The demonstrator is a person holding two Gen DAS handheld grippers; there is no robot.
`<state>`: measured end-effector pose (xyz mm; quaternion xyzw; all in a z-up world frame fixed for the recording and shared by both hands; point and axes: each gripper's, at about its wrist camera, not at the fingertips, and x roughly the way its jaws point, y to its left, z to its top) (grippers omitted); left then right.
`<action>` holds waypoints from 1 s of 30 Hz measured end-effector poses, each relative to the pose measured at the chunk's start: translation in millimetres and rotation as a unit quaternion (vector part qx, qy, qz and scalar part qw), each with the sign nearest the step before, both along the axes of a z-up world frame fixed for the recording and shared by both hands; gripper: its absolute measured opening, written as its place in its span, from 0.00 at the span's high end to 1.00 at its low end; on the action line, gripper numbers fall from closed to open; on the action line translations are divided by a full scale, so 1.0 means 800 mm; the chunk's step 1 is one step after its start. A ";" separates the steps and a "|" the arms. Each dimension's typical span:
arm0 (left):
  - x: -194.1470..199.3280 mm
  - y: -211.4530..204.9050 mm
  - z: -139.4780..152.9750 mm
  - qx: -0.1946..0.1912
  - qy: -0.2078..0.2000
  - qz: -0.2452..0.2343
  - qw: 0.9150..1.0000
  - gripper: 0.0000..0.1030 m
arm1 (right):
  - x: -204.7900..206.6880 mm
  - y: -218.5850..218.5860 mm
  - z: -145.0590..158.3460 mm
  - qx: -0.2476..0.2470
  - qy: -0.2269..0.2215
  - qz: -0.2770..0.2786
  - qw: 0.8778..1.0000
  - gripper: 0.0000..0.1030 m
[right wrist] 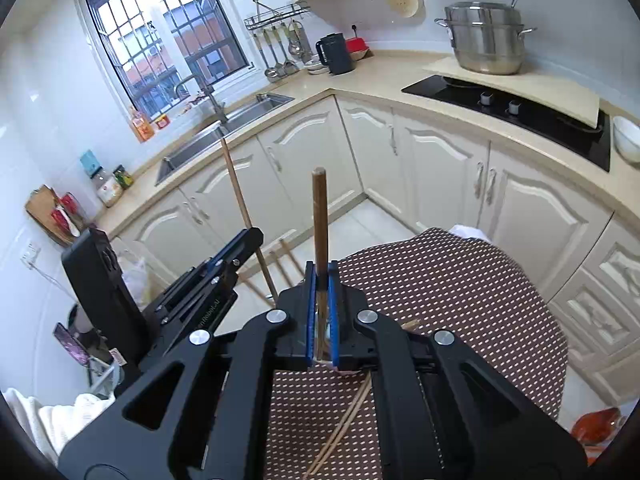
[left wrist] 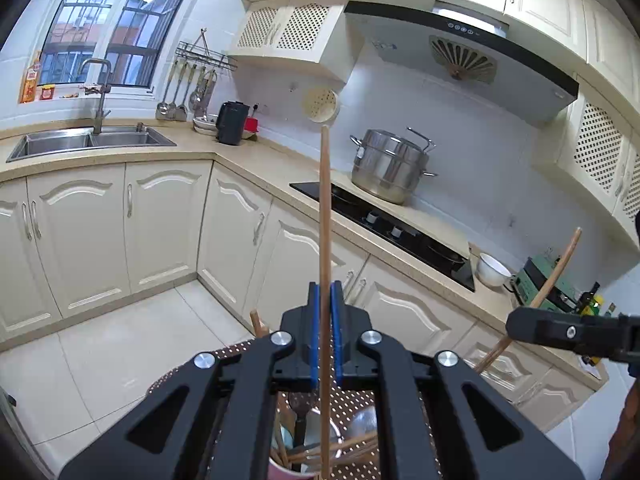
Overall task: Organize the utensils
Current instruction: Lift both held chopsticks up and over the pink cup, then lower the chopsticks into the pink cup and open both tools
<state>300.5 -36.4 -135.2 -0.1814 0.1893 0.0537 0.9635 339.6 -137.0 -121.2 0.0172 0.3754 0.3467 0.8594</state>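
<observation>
Over the dotted tablecloth, both grippers clamp sticks: L gripper a chopstick, R gripper a darker handle (lifted clear of the cup, prob. for sorting).

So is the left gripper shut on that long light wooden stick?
Shut: the left gripper's blue pads press both sides of the long light wooden stick, held lifted above the pink cup.

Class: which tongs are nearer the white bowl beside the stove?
Right. The right tongs are on the side toward the white bowl; the left tongs are farther off, toward the sink.
</observation>
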 end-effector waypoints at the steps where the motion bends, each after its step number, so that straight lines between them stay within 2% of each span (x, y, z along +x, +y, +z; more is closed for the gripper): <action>1: 0.003 0.000 -0.001 0.002 -0.002 0.001 1.000 0.95 | 0.001 0.001 -0.001 -0.002 0.001 0.000 1.000 0.95; 16: 0.010 -0.028 -0.048 0.056 0.024 0.003 0.998 0.94 | 0.007 0.009 -0.042 -0.024 0.036 0.002 0.999 0.95; 30: -0.018 -0.015 -0.043 0.043 0.019 0.007 0.999 0.94 | -0.001 0.016 -0.054 -0.029 0.042 0.005 0.999 0.94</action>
